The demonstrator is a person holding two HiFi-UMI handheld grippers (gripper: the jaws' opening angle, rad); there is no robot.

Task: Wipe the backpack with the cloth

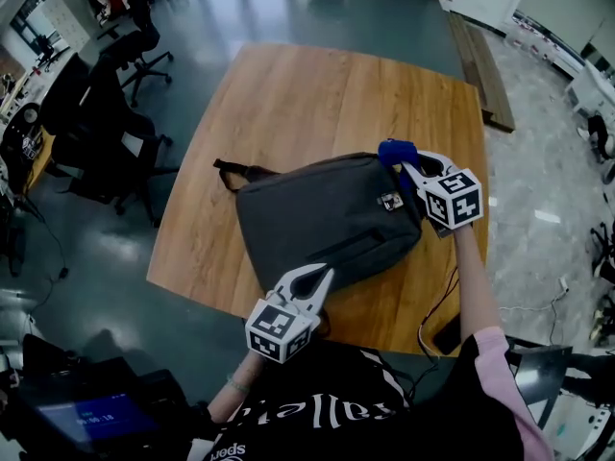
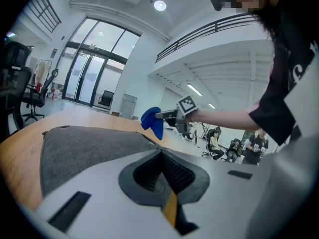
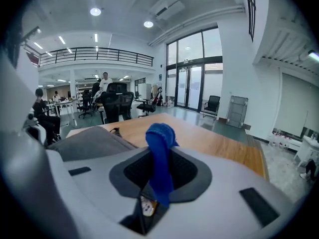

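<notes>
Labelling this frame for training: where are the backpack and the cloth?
backpack [image 1: 327,214], head view, middle of its grey front panel.
cloth [image 3: 160,163], right gripper view, middle of the blue strip.

Head view: high, steeply down over surface [image 1: 317,84]. Gripper views: low, close, level across it; all share backpack [image 1: 327,214].

Grey backpack [image 1: 327,219] lies flat near the near edge of the wooden table [image 1: 317,94], straps toward the left edge. Blue cloth [image 1: 396,152], bunched, pinched in the right gripper [image 1: 408,169], over the backpack's right end.
</notes>
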